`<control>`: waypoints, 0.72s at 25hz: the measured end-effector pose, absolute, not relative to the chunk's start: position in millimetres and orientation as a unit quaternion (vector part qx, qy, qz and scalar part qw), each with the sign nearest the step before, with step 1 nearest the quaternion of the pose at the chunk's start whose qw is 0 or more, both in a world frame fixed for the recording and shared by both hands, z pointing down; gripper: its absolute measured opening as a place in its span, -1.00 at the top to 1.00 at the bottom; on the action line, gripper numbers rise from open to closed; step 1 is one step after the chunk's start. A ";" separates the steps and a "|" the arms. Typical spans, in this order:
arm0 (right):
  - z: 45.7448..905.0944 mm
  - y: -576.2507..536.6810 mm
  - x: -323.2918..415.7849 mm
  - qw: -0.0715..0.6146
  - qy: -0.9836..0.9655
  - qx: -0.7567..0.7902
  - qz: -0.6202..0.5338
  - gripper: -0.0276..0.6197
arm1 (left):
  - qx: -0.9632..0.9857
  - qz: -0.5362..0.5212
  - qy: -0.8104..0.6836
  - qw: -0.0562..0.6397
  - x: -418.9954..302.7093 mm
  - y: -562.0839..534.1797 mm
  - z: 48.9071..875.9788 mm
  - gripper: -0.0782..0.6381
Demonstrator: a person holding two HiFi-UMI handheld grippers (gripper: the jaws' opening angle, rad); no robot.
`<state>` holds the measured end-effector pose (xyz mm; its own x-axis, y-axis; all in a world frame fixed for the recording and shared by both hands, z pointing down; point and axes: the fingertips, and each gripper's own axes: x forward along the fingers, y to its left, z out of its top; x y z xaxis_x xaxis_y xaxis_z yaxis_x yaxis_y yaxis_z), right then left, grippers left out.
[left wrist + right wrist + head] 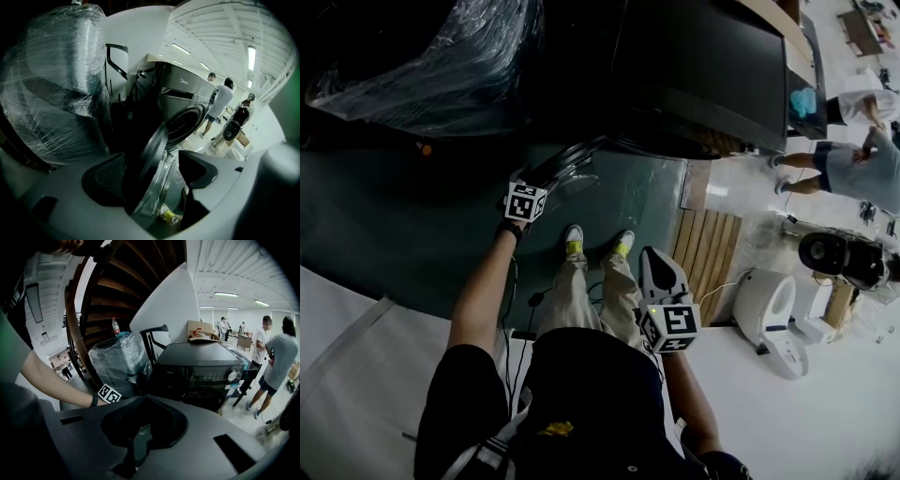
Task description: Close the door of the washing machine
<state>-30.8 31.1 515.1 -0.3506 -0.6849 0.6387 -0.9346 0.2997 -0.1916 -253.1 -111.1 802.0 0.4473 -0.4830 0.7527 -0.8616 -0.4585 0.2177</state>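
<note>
Left gripper, jaws apart, straddles the rim of the open washing machine door, which stands out from the dark front-loader. Right gripper is held back, jaws together and empty. A plastic-wrapped appliance crowds the left, and bystanders stand beyond. The door's hinge is hidden.

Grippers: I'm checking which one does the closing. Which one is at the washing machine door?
The left gripper: its jaws stand apart around the rim of the door. The right gripper is shut on nothing, back from the washing machine.
</note>
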 end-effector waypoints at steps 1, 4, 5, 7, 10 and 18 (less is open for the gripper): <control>515.7 30.4 -30.2 0.224 -0.774 0.524 0.276 0.83 | 0.795 0.310 -0.421 0.307 -249.3 -105.6 801.8 -0.25; 518.5 30.6 -27.4 0.223 -0.773 0.525 0.279 0.83 | 0.797 0.310 -0.411 0.316 -237.5 -88.5 801.4 -0.24; 518.4 30.6 -26.3 0.222 -0.772 0.526 0.280 0.83 | 0.797 0.310 -0.409 0.319 -233.5 -83.6 801.0 -0.24; 516.5 30.0 -24.2 0.219 -0.772 0.527 0.280 0.83 | 0.793 0.304 -0.413 0.328 -226.0 -75.5 800.2 -0.22; 516.5 30.4 -19.7 0.216 -0.772 0.528 0.282 0.83 | 0.786 0.297 -0.422 0.339 -214.7 -66.6 800.1 -0.18; 513.3 32.1 -7.3 0.216 -0.773 0.524 0.284 0.83 | 0.781 0.300 -0.404 0.370 -179.6 -39.3 802.3 -0.18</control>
<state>-7.3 32.1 513.3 -0.3567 -0.6880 0.6319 -0.9335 0.2896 -0.2116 -179.6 -39.3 802.3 0.4935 -0.4096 0.7672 -0.8531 -0.3997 0.3353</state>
